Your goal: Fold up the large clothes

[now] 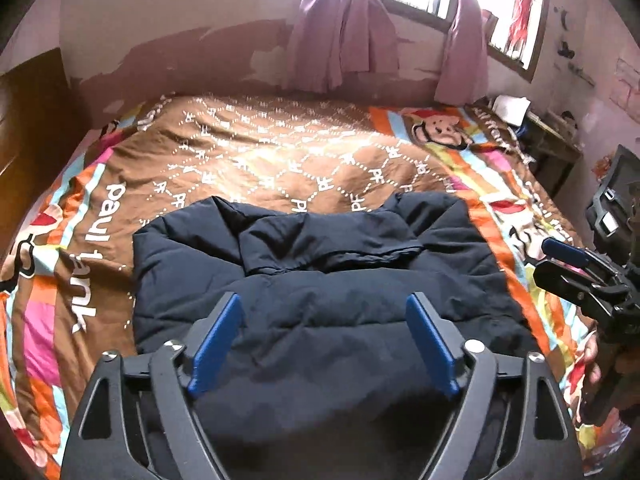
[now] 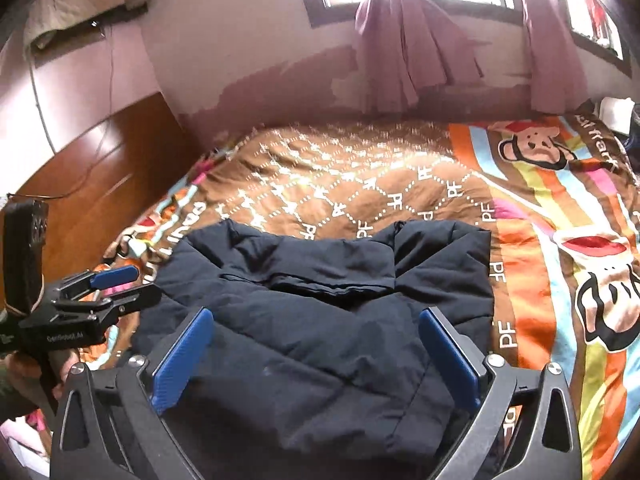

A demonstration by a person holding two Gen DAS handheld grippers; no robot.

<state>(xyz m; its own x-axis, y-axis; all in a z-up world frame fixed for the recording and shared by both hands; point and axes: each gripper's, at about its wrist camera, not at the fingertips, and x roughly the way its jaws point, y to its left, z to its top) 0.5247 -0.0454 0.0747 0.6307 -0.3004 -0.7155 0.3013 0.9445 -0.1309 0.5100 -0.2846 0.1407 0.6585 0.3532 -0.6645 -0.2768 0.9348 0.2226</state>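
Both grippers — black frames, blue finger pads, silver screws (white lettering on one).

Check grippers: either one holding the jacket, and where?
Nothing is held. The left gripper and the right gripper are both open above the dark jacket, which lies on the bedspread with no fabric between the fingers.

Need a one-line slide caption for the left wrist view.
Open left hand-held gripper hovers over a folded navy jacket on the patterned bedspread.

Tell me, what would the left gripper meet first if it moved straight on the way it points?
Most likely the dark padded jacket, lying on the bed directly ahead of the open left gripper; depth is unclear.
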